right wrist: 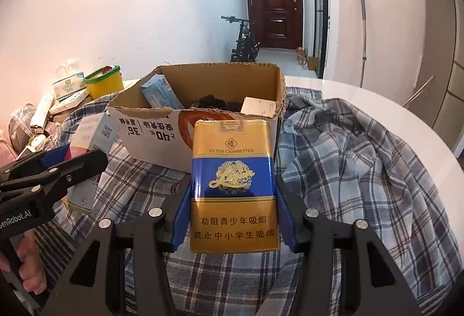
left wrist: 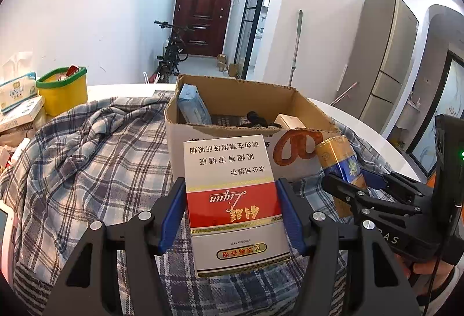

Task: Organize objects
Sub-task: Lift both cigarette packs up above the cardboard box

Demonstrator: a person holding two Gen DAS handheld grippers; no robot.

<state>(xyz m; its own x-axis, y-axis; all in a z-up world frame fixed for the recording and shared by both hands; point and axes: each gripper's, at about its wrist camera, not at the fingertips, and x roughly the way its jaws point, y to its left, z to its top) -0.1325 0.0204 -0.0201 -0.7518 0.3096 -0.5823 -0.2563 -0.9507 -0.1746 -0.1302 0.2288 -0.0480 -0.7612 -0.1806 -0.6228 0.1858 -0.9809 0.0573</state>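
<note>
A white-and-red rectangular cardboard cigarette carton (left wrist: 232,200) is gripped between the blue-padded fingers (left wrist: 171,217) of the left gripper (left wrist: 230,214), held upside down and lifted clear of the crumpled blue-grey plaid cloth (left wrist: 95,159) that covers the white round table (right wrist: 377,101). A gold-and-blue soft cigarette pack (right wrist: 233,185) marked "FILTER CIGARETTES" is clamped upright between the fingers (right wrist: 181,217) of the right gripper (right wrist: 233,217), likewise above the cloth. Both packs are seen just in front of an open brown corrugated cardboard box (left wrist: 249,101), which stands on the cloth towards the far edge of the table. Inside the box a pale blue packet (left wrist: 192,107) is leaned against the left wall, a small cream box (right wrist: 258,106) is seen at the right wall, and a black item between them cannot be identified. At the left edge of the table a yellow plastic tub with a green rim (left wrist: 62,89) is noted beside stacked white tissue boxes (left wrist: 18,91). A hand (right wrist: 29,261) is visible on the left gripper's handle.
</note>
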